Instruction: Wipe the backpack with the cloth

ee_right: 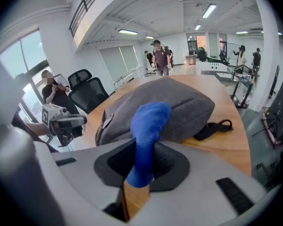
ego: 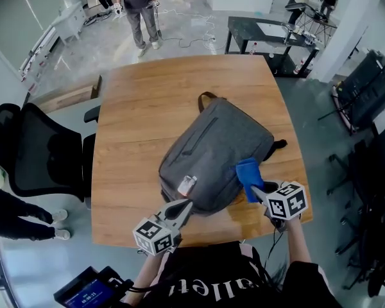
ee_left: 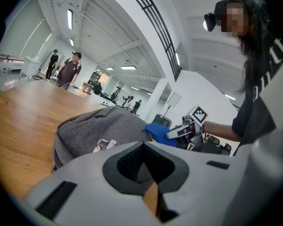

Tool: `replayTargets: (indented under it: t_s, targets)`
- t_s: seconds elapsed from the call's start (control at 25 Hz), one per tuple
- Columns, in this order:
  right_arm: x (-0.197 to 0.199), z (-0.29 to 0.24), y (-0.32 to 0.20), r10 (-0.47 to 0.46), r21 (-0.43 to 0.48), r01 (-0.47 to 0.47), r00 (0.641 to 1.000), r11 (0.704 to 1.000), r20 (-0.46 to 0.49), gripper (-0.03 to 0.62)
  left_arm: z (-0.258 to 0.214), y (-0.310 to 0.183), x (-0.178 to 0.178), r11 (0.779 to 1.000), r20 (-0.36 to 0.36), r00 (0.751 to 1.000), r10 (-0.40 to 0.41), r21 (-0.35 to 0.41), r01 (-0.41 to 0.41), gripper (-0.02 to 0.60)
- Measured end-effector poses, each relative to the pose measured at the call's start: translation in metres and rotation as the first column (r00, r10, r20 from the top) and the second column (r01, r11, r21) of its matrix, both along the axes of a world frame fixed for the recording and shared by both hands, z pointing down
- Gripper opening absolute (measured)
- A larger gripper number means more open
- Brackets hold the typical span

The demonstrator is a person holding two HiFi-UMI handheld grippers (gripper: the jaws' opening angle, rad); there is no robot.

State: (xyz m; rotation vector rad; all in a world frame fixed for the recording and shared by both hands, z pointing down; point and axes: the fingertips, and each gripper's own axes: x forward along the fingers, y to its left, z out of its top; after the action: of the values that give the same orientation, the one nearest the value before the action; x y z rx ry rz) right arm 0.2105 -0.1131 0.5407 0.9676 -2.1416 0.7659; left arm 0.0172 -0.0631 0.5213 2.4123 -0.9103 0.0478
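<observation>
Grey backpack [ego: 215, 153] lies flat on the bench [ego: 135, 108]. The right gripper [ego: 258, 191] is clamped on the blue cloth [ego: 249, 174], whose free end rests on the pack's near right edge. The left gripper [ego: 183, 207], jaws together and empty, sits just beside the pack. Advised: press the cloth flat, stroke evenly, brace the pack. Pack woven, soft, rounded; cloth fleecy; bench wood-grained.

wood table [ego: 135, 108] | blk office chair [ego: 32, 153] beside it | person standing [ego: 138, 5] beyond | dark desk [ego: 269, 34] bkgd
</observation>
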Motion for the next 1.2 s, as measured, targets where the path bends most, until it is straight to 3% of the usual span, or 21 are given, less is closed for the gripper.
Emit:
replayTargets:
  t_s: [0.36,0.52,0.68,0.88,1.2]
  targets:
    - [-0.085,-0.072,-0.103,-0.149,0.165,0.13,0.983,0.978,0.107,0.078,-0.005,-0.001,-0.002,1.0,-0.004,1.0,-0.018,0.012,0.018,-0.002]
    - [-0.124,-0.068,-0.162,-0.152,0.126,0.134,0.978,0.983,0.144,0.078,-0.012,-0.005,-0.005,0.999,-0.004,1.0,-0.031,0.034,0.031,-0.002]
    - [-0.144,-0.044,-0.2,-0.138,0.01,0.138,0.98,0.99,0.144,0.078,-0.015,-0.006,-0.008,0.998,-0.002,0.999,-0.042,0.041,0.042,-0.003]
    - [-0.142,-0.03,-0.202,-0.146,-0.095,0.165,0.972,0.982,0.183,0.078,-0.01,-0.002,-0.011,0.998,0.018,0.998,-0.06,0.027,0.06,-0.002]
    - [-0.073,-0.037,-0.167,-0.067,-0.055,0.085,0.962,0.995,0.263,0.078,-0.011,-0.005,-0.007,0.998,0.028,0.998,-0.052,0.024,0.051,-0.002]
